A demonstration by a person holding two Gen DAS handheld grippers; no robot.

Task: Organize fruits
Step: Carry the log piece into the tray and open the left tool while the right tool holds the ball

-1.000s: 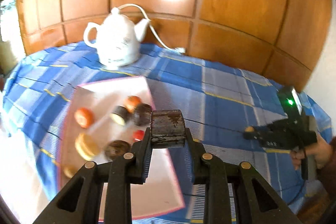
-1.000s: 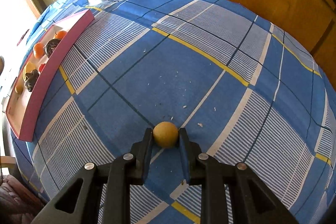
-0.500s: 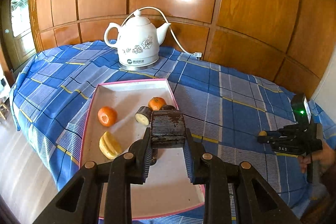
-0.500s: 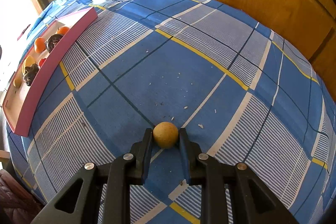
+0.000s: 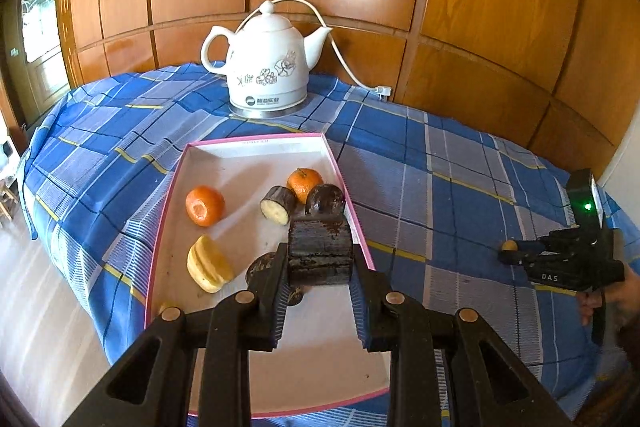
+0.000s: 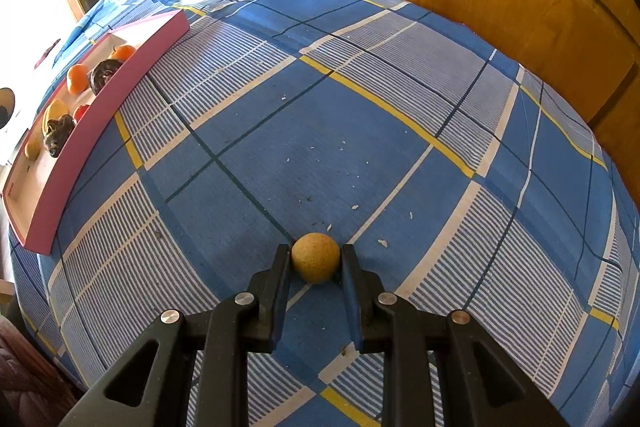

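At lower centre, the left gripper (image 5: 320, 259) is clamping a dark brown cylindrical chunk (image 5: 320, 250) above the pink-rimmed tray (image 5: 256, 141). The right gripper (image 6: 315, 267) is pinching a small yellow-brown round fruit (image 6: 315, 257) over the blue plaid cloth (image 6: 360, 131).

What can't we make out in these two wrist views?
- Left wrist: the dark fruit low in the tray is mostly hidden behind the left gripper and its dark cylindrical piece.
- Left wrist: the small yellow fruit by the tray's near left wall is partly covered by the gripper.
- Right wrist: whether the yellow ball in the right gripper touches the tablecloth.
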